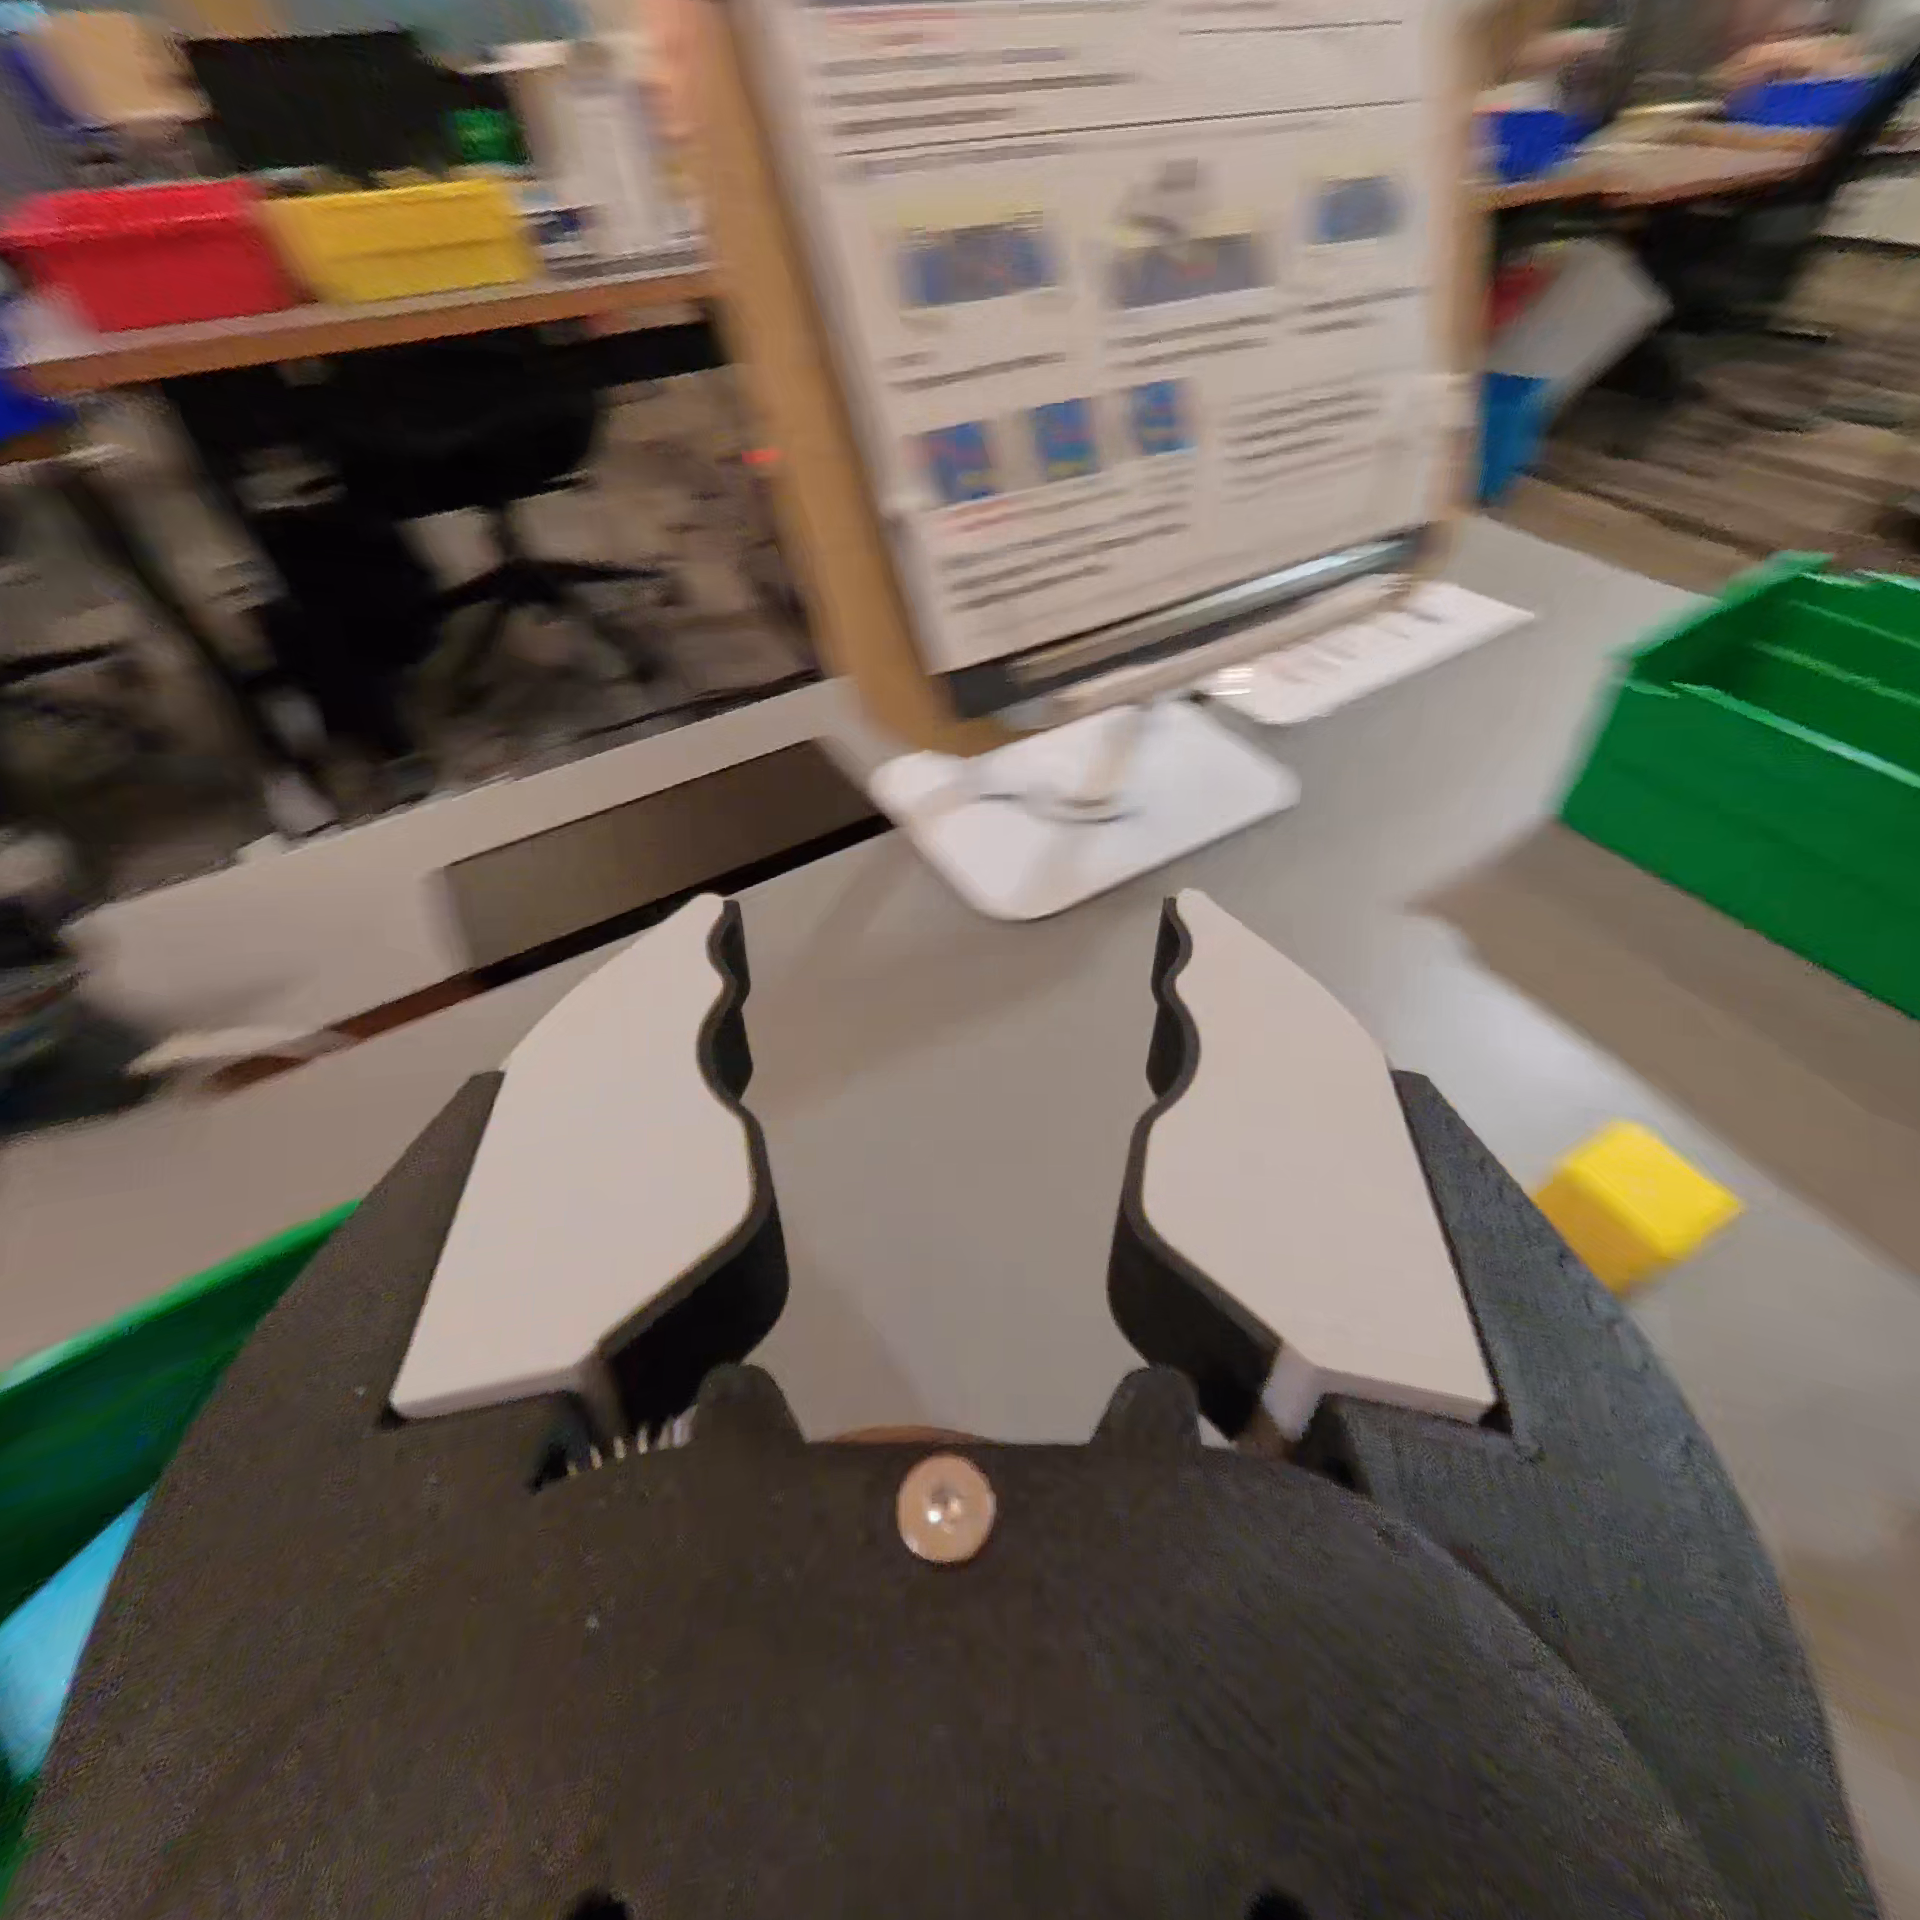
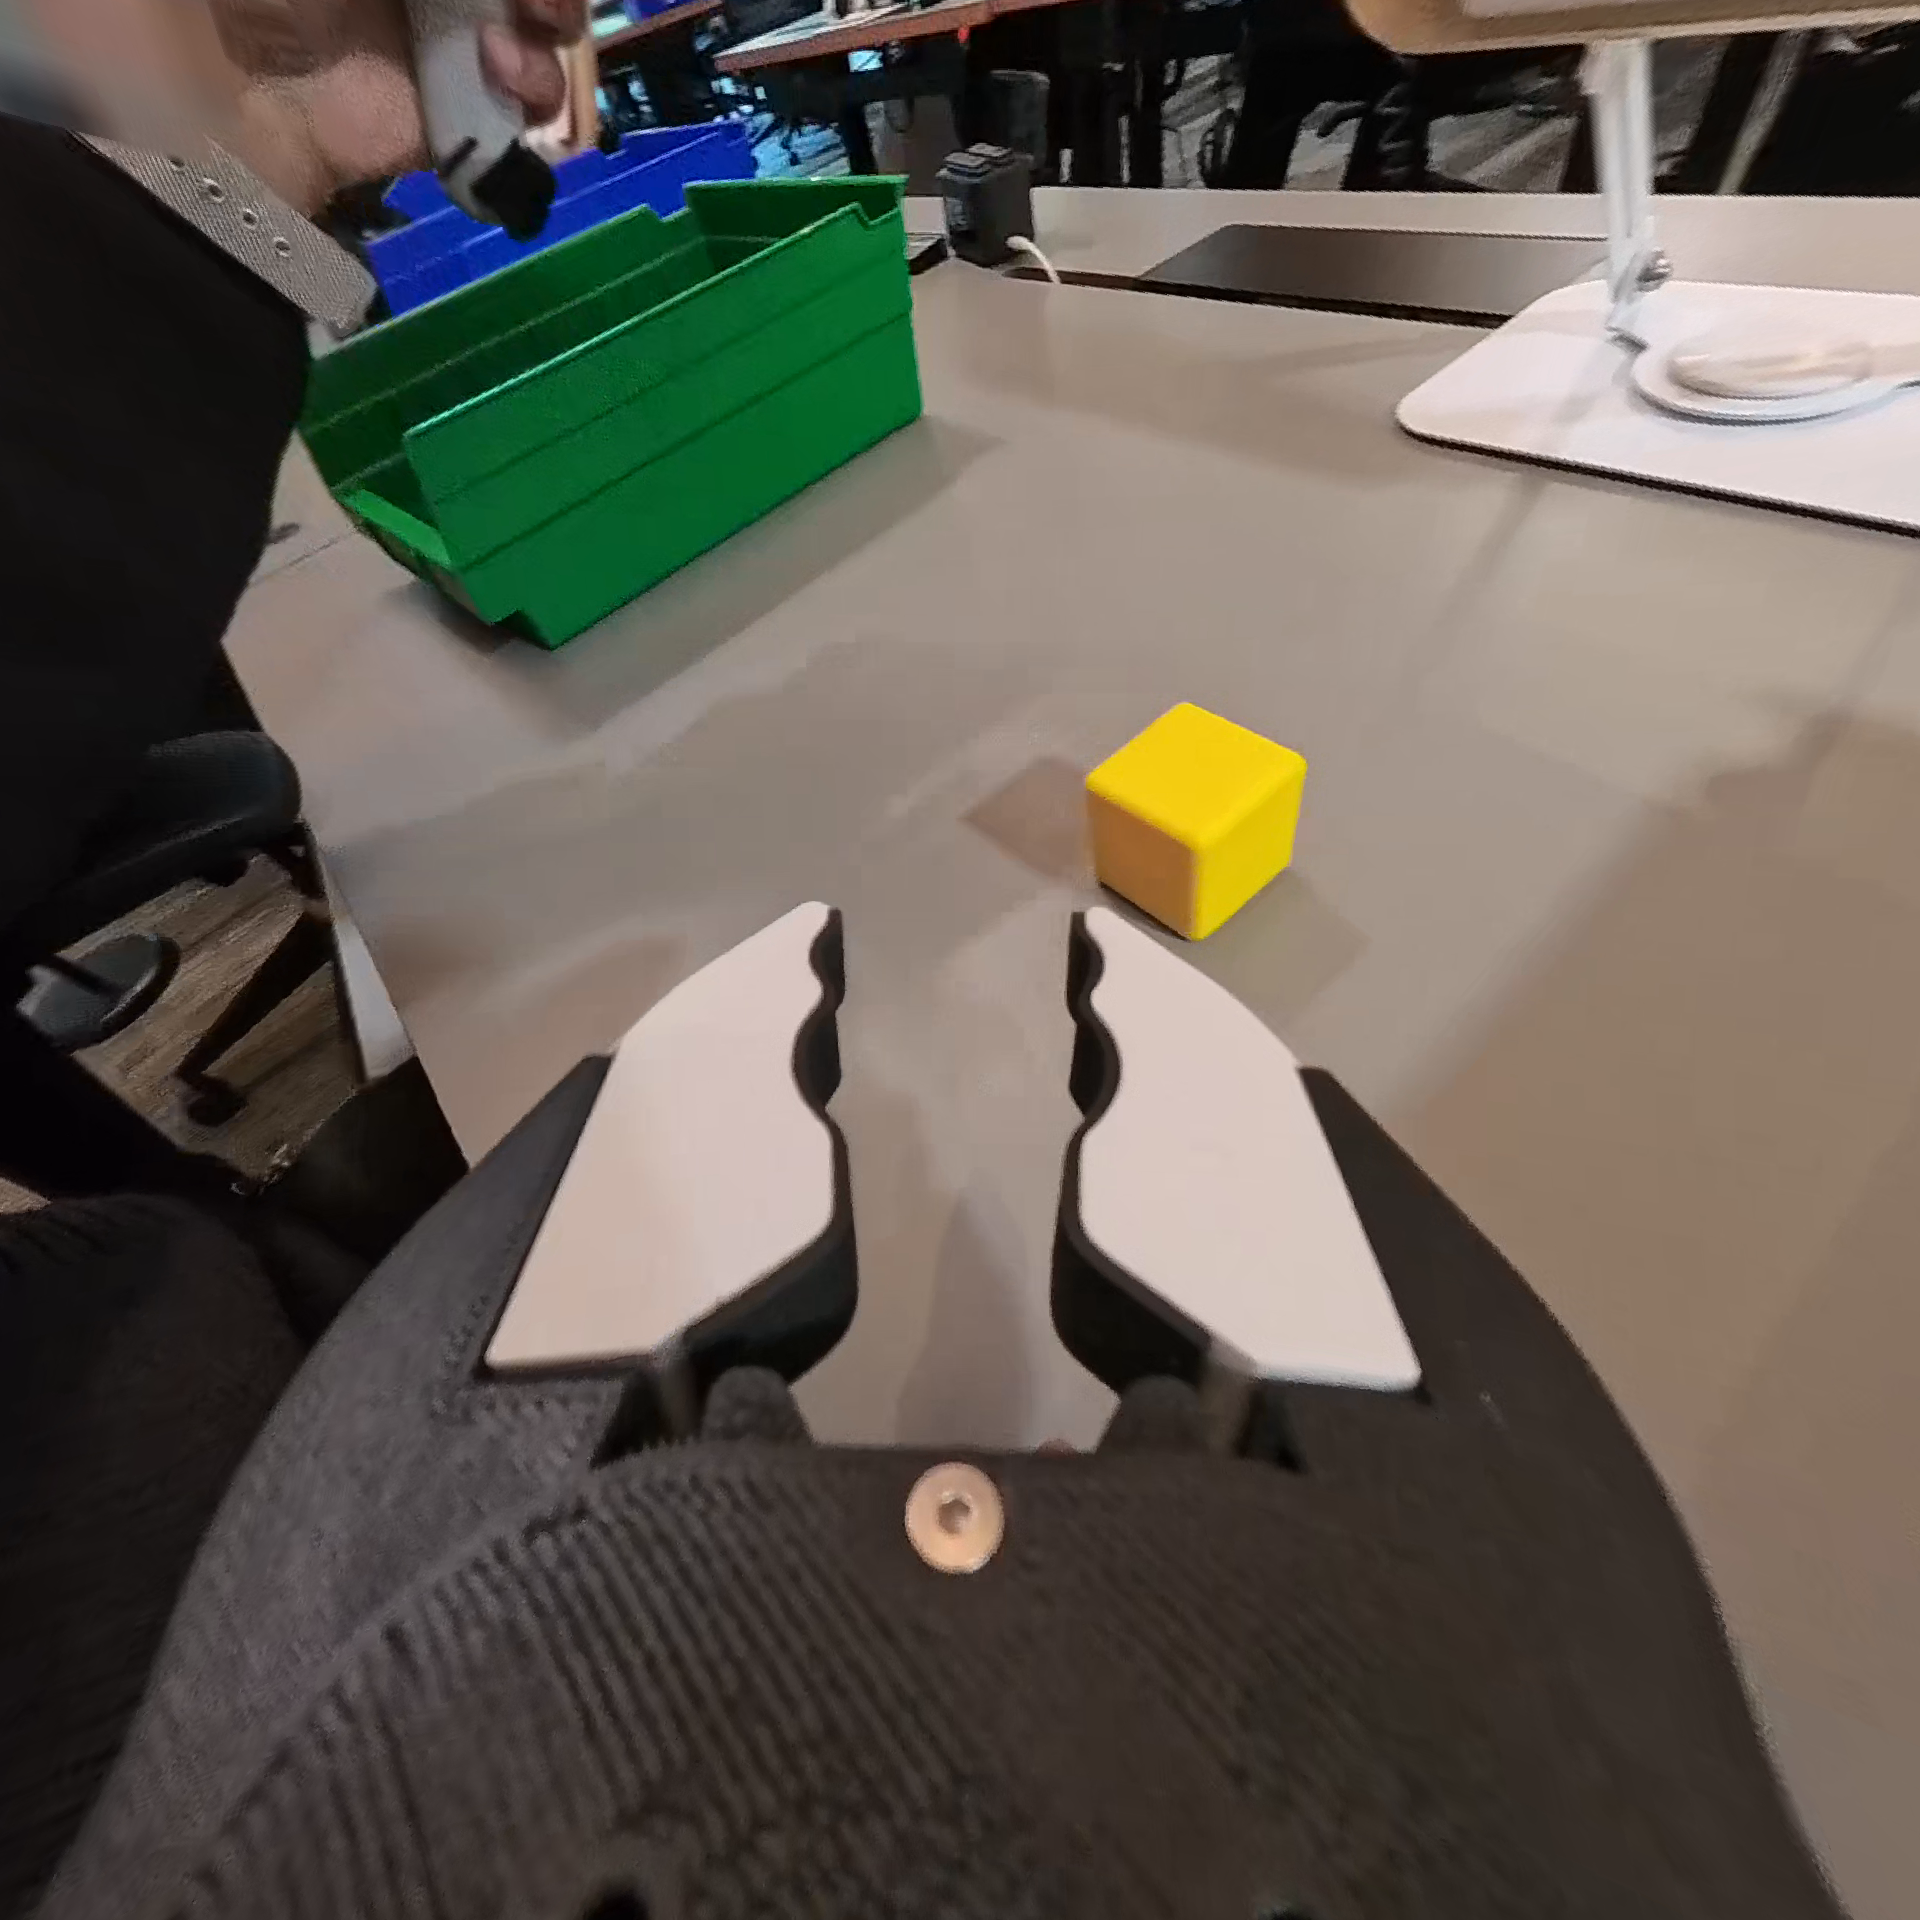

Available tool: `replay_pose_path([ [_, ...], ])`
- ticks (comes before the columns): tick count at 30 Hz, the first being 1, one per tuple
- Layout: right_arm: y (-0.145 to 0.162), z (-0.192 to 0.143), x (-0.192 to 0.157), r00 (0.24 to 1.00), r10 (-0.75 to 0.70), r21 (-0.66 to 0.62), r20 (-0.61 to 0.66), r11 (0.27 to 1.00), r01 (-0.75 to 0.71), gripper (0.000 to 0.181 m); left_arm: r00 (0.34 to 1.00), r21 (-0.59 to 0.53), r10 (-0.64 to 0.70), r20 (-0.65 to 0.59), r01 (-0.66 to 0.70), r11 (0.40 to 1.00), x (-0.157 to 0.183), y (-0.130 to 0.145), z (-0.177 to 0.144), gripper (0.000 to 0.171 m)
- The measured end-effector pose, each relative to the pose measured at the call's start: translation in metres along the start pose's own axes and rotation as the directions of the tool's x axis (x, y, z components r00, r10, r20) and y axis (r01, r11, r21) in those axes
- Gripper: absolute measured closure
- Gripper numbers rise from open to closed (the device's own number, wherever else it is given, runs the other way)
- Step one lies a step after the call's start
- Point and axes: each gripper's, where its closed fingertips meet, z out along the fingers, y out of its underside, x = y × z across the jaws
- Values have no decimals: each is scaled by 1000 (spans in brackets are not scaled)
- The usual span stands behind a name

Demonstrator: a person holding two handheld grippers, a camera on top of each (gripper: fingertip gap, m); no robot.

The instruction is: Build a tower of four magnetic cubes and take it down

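A yellow cube (image 2: 1197,816) sits on the grey table (image 2: 1455,727). My right gripper (image 2: 951,925) is open and empty, just short of the cube and a little left of it. A green bin (image 2: 644,416) stands at the far left of the table. My left gripper (image 1: 951,914) is open and empty, held above the table; the cube (image 1: 1631,1200) lies low to its right, and a green bin (image 1: 1766,769) stands farther right. The left wrist view is blurred. The left gripper also shows in the right wrist view (image 2: 488,166), held in a hand above the green bin.
A monitor with a sheet on a brown board over it (image 1: 1122,312) stands on a white base (image 1: 1081,810) ahead, also in the right wrist view (image 2: 1662,416). A blue bin (image 2: 582,208) sits behind the green one. A green edge (image 1: 135,1382) lies lower left. Chairs and shelves stand beyond. Tip to tip, the grippers are about 35 cm apart. The left gripper is farther from the yellow cube (image 2: 1197,816), some 30 cm, than the right, some 7 cm. My left wrist view (image 1: 1697,1194) looks at it from another angle.
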Motion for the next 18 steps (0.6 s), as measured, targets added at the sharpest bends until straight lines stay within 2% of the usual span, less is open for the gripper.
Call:
replay_pose_path([
  [2, -2, 8, -7, 999, -8, -7, 36, 1000, 8, 139, 975, -47, -63, 215, 75, 996, -57, 17, -29, 97],
  [6, -4, 24, -18, 995, -32, -25, 93, 999, 34, 139, 861, -165, -131, 492, 240, 957, -136, 73, -86, 97],
  [8, -4, 30, -23, 993, -41, -34, 114, 998, 45, 139, 804, -215, -128, 580, 303, 928, -161, 103, -110, 97],
  [12, -5, 40, -29, 988, -51, -45, 144, 997, 58, 139, 758, -275, -172, 629, 424, 863, -178, 154, -127, 100],
  [15, -5, 45, -32, 986, -56, -50, 158, 997, 64, 139, 728, -298, -175, 662, 470, 831, -185, 181, -130, 100],
  [18, -5, 47, -33, 984, -59, -53, 167, 996, 68, 139, 727, -337, -174, 664, 499, 799, -183, 204, -126, 100],
])
